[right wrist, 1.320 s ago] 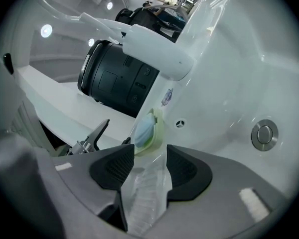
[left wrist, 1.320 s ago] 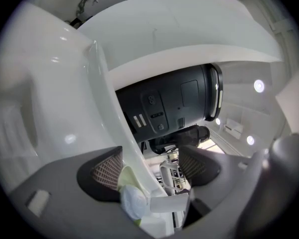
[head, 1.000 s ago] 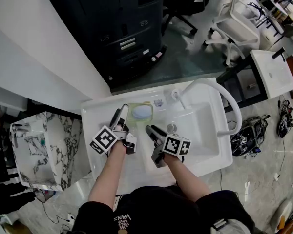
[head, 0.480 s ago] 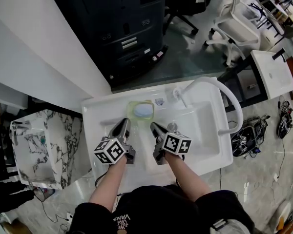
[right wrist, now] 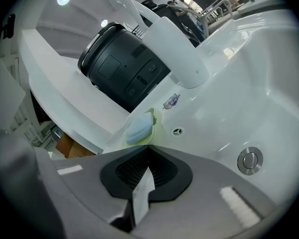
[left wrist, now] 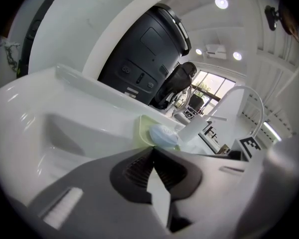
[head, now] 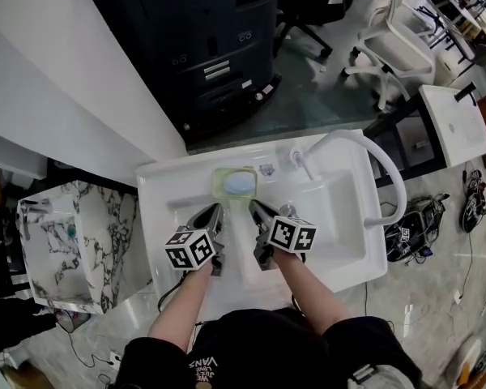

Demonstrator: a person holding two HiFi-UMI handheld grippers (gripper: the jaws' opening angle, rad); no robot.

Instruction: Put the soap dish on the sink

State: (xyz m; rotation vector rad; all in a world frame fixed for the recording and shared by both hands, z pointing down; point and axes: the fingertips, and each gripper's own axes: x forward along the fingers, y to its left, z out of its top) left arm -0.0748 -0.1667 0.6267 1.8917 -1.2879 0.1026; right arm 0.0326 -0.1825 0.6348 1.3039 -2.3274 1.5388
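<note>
A pale green soap dish point(head: 234, 184) with a light blue soap point(head: 237, 183) in it rests on the back ledge of the white sink point(head: 170, 186), left of the tap. The dish point(left wrist: 145, 131) and its soap point(left wrist: 164, 135) show just beyond the left jaws, the dish point(right wrist: 155, 124) and soap point(right wrist: 139, 128) also beyond the right jaws. My left gripper point(head: 215, 211) is shut and holds nothing, a short way in front of the dish. My right gripper point(head: 254, 208) is shut and empty beside it, over the basin's left edge.
A white curved tap point(head: 356, 146) arches over the basin, whose drain plug point(right wrist: 249, 160) lies at the right. A dark printer cabinet point(head: 202, 39) stands behind the sink. A marble-patterned box point(head: 73, 245) sits at the left, office chairs point(head: 389, 43) at the far right.
Both grippers went from open to shut with nothing in them. The left gripper drew back from beside the dish, rolled, and moved in toward the right gripper. The dish stayed on the ledge.
</note>
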